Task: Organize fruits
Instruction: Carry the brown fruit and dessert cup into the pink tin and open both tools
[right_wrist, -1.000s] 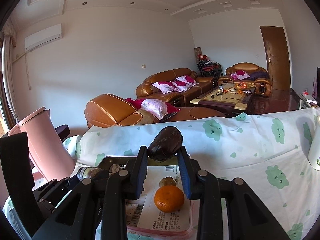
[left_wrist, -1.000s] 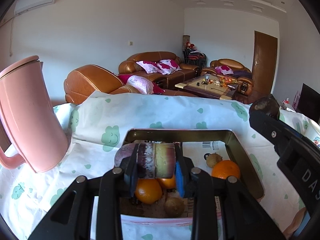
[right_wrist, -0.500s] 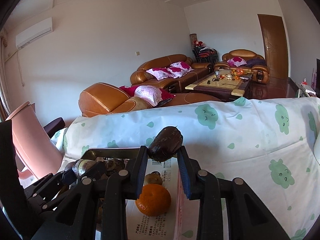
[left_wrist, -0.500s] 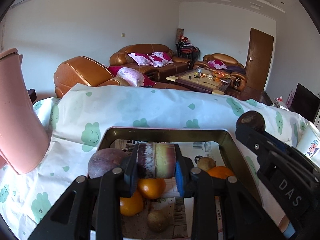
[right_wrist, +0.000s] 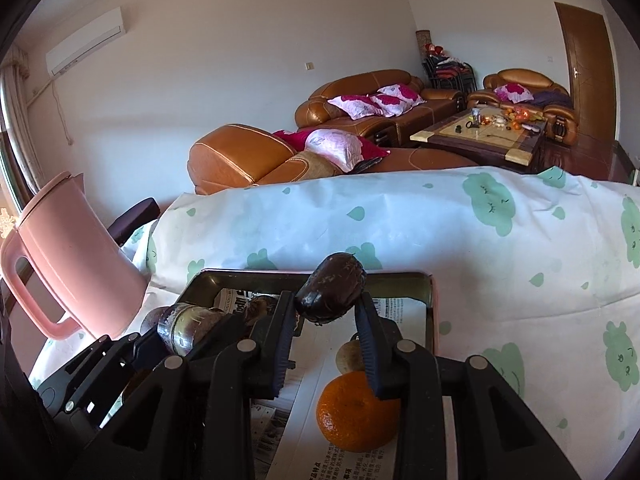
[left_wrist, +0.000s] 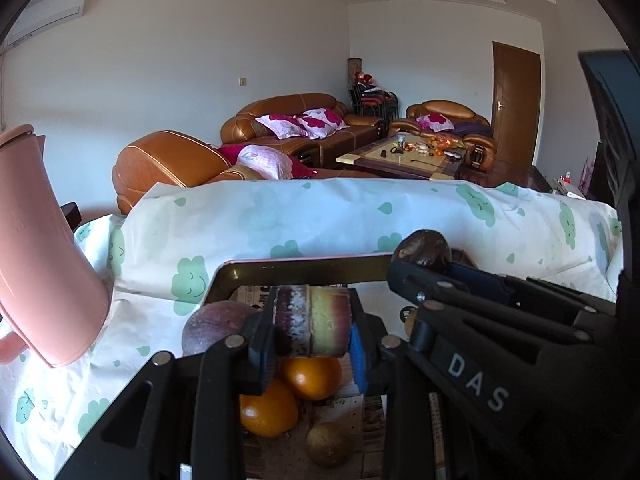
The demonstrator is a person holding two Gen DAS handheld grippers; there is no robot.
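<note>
Cloud-print counter cloth, paper-lined metal tray. Striped sugarcane chunk clamped in left gripper, wrinkled dark fruit in right gripper. Risk: grippers crowded, collision dislodging fruit.

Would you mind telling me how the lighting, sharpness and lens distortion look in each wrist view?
Left wrist view: sharp, daylit; fisheye bends the door, and the tray interior sits in shadow. Right wrist view: equally sharp, tilted; dark vignette corners, soft sheen on the orange.
</note>
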